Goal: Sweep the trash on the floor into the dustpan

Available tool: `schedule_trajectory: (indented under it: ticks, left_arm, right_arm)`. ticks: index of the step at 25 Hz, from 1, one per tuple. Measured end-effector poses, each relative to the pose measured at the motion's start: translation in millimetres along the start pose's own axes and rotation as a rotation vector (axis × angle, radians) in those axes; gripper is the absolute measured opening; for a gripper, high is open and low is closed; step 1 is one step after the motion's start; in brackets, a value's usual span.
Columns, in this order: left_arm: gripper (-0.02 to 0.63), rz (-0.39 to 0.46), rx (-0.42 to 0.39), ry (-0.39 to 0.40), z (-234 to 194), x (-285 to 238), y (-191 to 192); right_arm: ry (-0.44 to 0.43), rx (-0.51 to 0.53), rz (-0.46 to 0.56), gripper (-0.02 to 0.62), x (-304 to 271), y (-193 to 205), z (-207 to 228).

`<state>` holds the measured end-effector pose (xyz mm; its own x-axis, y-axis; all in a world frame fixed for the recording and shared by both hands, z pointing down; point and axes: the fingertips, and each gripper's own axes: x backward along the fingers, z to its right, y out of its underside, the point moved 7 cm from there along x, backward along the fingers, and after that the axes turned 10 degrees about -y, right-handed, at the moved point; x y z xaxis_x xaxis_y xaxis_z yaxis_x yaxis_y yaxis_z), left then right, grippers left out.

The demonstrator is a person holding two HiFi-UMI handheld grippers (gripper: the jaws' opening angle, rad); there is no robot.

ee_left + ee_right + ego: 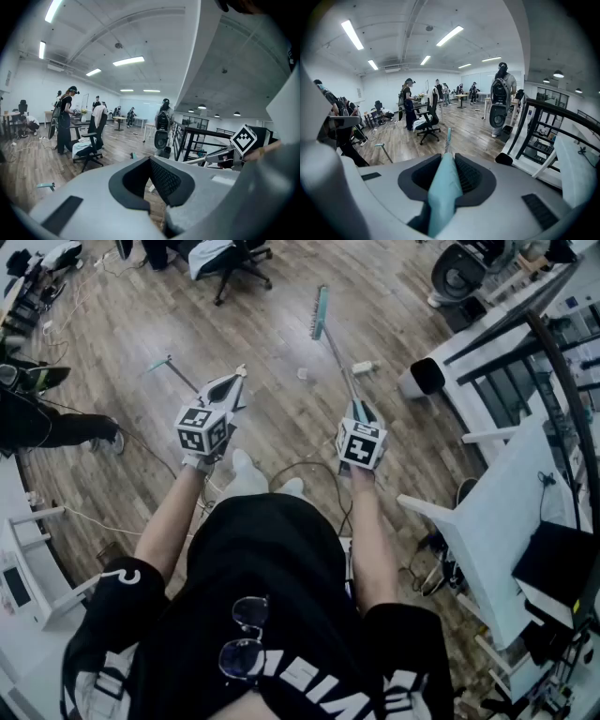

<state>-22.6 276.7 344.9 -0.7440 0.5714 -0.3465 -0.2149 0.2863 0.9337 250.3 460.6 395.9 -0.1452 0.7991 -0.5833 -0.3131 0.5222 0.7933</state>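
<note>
Teal plastic fills the right tongs (449,157): they are closed on the handle of the broom (444,187), which runs straight out between the two dark pads. In the head view the right tongs (359,413) point forward over the wooden floor (272,418), and the broom (331,345) reaches out and slightly left, ending in its teal bristle head far ahead.

Two pieces of trash lie on the floor near the broom's shaft. A small pale scrap (302,373) sits just left of it and a white cylinder (362,367) just right of it, both well short of the bristles.

The left tongs (234,382) are held out at about the same height, well apart from the right pair. In their own view the left tongs (150,161) are closed tip to tip with nothing between them.

Just left of them a thin teal-tipped rod (167,365) slants up from the floor. Its lower end is hidden behind the left tongs, so I cannot tell whether it belongs to the dustpan.

A black office chair (230,263) stands farther off, and a white counter (497,512) lies to the right.
</note>
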Motion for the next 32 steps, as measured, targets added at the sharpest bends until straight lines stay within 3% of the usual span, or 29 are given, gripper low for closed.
schedule_trajectory:
  ticks: [18,25,32]
  left_arm:
    - [-0.002,-0.042,0.006,0.056,6,-47,5]
    - [-0.002,-0.075,0.021,0.09,-7,-127,-1]
    - [-0.002,-0.096,0.028,0.158,-17,-226,-30]
  right_arm:
    - [0.038,-0.034,-0.03,0.083,-15,3,22]
    - [0.068,-0.06,-0.085,0.083,-60,-11,53]
    - [0.151,-0.098,-0.119,0.083,-110,-53,92]
